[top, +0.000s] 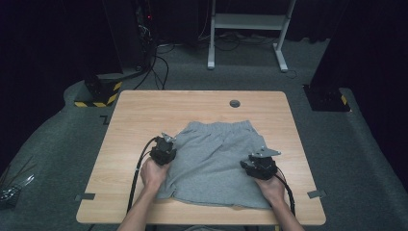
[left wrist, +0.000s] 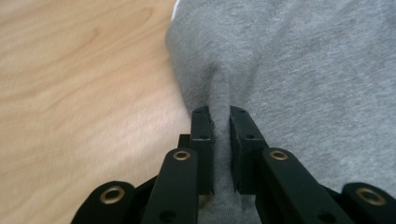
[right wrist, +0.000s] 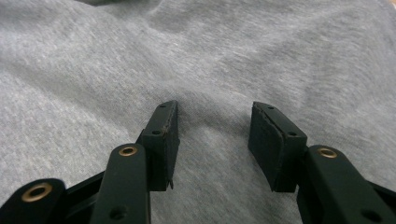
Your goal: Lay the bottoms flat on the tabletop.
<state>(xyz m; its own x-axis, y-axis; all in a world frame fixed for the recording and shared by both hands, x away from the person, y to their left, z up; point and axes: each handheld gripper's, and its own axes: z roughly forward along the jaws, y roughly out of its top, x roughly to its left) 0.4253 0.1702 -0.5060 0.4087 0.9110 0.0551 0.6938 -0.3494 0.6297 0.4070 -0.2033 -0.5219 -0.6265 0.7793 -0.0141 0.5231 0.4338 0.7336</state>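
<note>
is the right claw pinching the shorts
No, the right claw stands open, its jaws apart over flat shorts with no fold between them.

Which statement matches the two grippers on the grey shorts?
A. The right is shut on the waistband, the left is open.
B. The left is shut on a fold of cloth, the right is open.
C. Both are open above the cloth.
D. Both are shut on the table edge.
B: the left gripper pinches a ridge of the grey shorts between its jaws, while the right gripper has its jaws spread apart over flat cloth.
</note>
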